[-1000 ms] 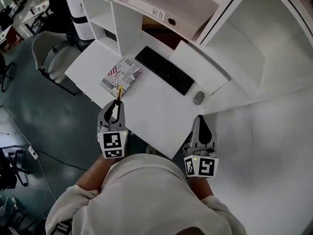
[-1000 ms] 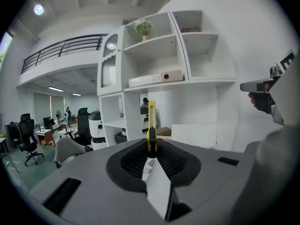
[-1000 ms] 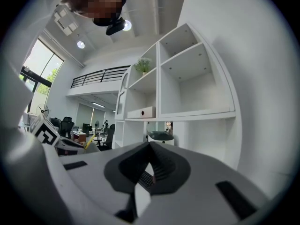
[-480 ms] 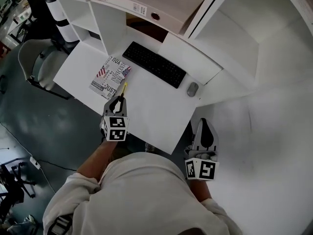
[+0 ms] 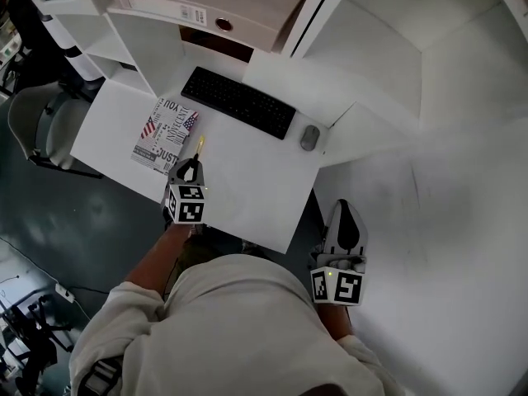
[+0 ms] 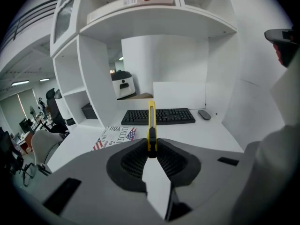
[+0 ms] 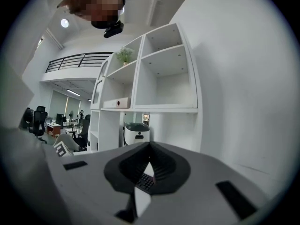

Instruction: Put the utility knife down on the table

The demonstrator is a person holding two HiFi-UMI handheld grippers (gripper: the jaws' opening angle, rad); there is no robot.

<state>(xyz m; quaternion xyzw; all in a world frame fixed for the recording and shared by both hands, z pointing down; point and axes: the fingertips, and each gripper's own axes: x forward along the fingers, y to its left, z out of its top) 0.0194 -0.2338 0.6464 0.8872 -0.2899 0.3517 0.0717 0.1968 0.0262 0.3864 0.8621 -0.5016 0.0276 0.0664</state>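
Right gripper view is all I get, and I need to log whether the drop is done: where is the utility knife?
Observer: The utility knife is clamped between the jaws of the left gripper, not yet laid down.
Operator: What is underneath it?
Observer: In the head view it is over the white table, by the right edge of a printed booklet.
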